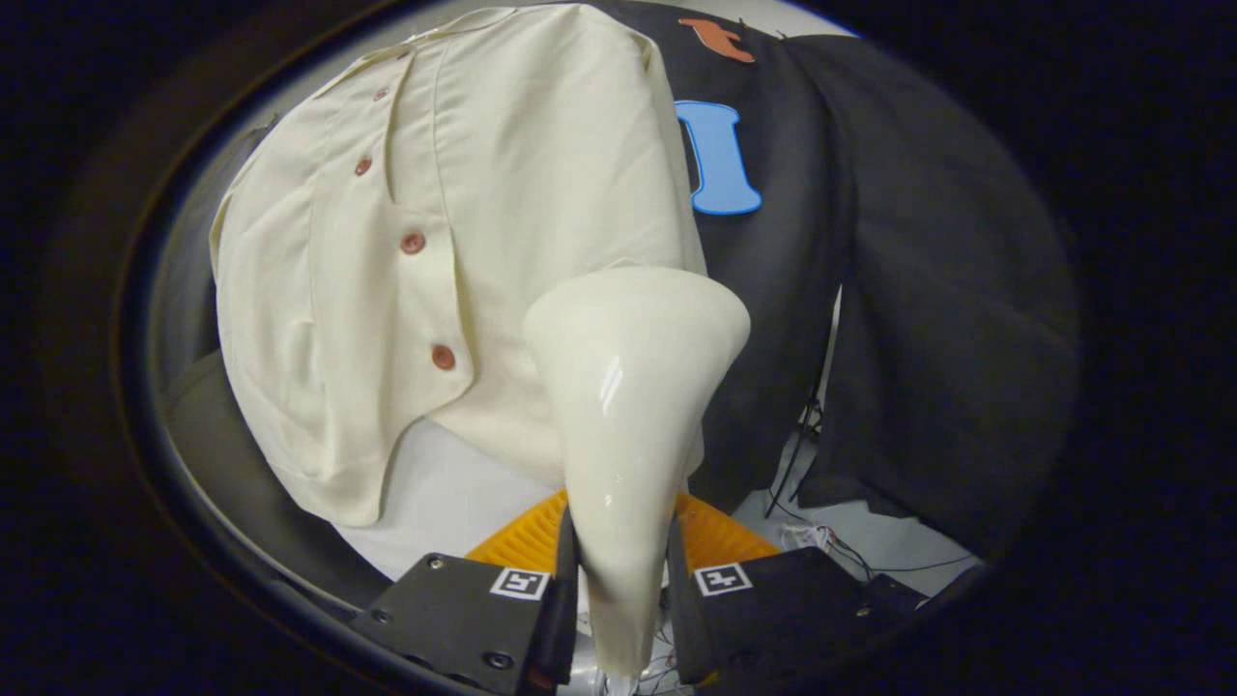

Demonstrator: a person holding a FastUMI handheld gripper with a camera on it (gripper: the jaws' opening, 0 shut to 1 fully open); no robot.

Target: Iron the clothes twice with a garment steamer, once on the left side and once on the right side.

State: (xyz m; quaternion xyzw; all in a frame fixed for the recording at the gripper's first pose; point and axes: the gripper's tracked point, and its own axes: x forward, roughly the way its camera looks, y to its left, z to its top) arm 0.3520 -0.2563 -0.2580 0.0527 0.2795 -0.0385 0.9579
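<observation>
Fingers (pixel 620 590) clamped on steamer (pixel 628 387), head hiding shirt (pixel 387 242) hem.

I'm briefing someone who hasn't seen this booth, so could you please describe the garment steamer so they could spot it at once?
Start at the cream buttoned shirt hanging before the black cloth wall. Just in front of it, the gripper is shut on the garment steamer, whose handle sits between the fingers. It is the only glossy, flared, cone-shaped cream thing.

No readable word, brand or number is on the cream shirt (pixel 464 242) or on the garment steamer (pixel 628 406); the gripper (pixel 623 580), closed on the steamer, carries two square coded markers, perhaps tracking tags, without letters.
</observation>
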